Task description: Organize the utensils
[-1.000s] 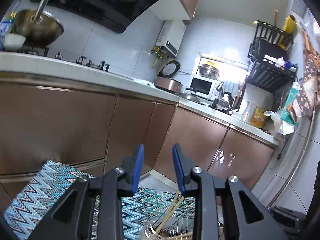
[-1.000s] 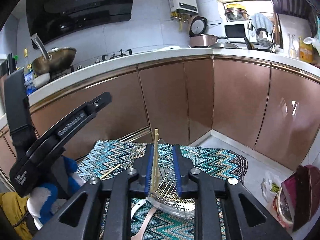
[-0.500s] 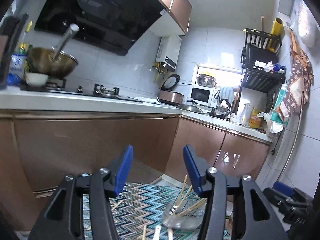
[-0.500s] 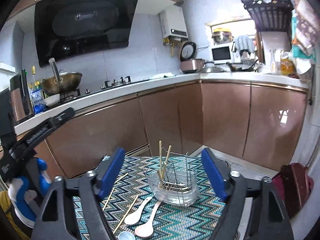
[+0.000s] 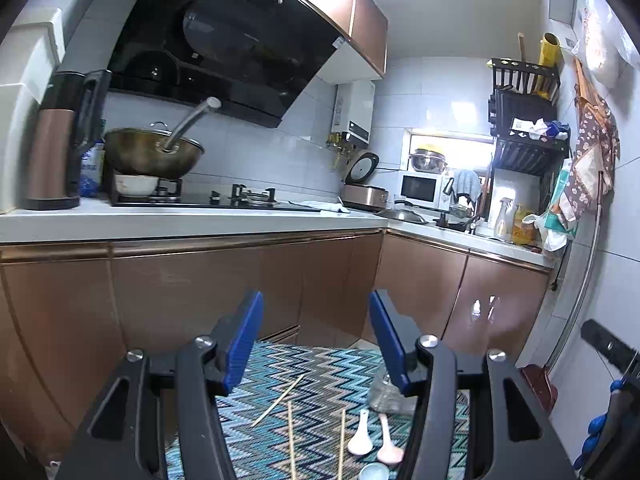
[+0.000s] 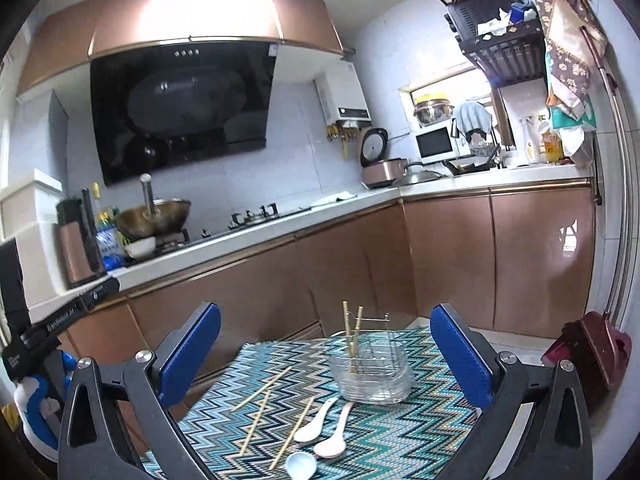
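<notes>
A clear utensil holder [image 6: 370, 372] with a wire rack stands on a zigzag-patterned table mat [image 6: 384, 436]; two chopsticks [image 6: 352, 336] stand upright in it. Three loose chopsticks [image 6: 262, 390] lie on the mat to its left. A white spoon [image 6: 316, 426], a pink spoon [image 6: 334, 440] and a pale blue spoon [image 6: 301, 467] lie in front. My right gripper [image 6: 326, 354] is open wide and empty, held back above the mat. My left gripper [image 5: 316, 340] is open and empty, above the chopsticks [image 5: 290, 434] and spoons [image 5: 360, 438]; the holder [image 5: 380, 394] is partly hidden behind its right finger.
Brown cabinets [image 6: 340, 264] and a white counter [image 6: 280, 220] run behind the table. A wok [image 6: 154, 218] sits on the stove. A red dustpan [image 6: 592, 354] stands on the floor at right. The left gripper's body shows in the right wrist view [image 6: 48, 328].
My right gripper has let go of a chopstick into the holder, opened wide and pulled back. My left gripper has opened wider and drawn back and up.
</notes>
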Action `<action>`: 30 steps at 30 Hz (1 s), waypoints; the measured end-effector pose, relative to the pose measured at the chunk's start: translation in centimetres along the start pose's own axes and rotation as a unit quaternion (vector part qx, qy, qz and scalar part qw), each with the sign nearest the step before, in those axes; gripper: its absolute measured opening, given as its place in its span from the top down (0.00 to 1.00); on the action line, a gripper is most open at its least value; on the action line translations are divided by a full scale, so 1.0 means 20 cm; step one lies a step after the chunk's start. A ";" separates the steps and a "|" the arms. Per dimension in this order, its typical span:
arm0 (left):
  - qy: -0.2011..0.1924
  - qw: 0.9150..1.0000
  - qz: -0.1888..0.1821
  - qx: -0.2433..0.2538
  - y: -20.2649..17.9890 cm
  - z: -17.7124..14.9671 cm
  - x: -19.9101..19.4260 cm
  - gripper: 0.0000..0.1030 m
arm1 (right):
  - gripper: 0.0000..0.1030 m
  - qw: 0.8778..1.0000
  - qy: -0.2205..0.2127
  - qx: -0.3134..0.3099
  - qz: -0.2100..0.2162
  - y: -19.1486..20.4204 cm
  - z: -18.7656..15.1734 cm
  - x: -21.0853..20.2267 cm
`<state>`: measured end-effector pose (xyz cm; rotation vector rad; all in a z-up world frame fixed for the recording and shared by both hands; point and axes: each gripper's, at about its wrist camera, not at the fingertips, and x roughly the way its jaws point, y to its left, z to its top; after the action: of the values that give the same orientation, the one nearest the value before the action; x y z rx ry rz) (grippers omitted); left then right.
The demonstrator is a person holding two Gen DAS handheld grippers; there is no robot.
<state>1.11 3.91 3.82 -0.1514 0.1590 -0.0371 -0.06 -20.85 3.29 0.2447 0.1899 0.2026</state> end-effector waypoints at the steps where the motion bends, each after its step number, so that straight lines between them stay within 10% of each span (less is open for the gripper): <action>1: 0.001 1.000 0.001 0.000 0.02 0.00 -0.02 0.48 | 0.00 1.000 -0.003 0.000 0.001 0.01 0.00 -0.02; 22: 0.111 0.993 0.015 -0.028 0.25 -0.21 0.03 0.48 | 0.02 0.994 0.093 -0.004 0.053 0.06 -0.19 0.05; 30: 0.182 0.983 0.013 -0.024 0.25 -0.38 0.30 0.48 | 0.33 0.983 0.173 0.027 0.057 -0.09 -0.37 0.29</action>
<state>5.85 7.52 -5.36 -0.1908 0.5279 -0.0349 4.21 -19.70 -5.07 0.2741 0.5278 0.3540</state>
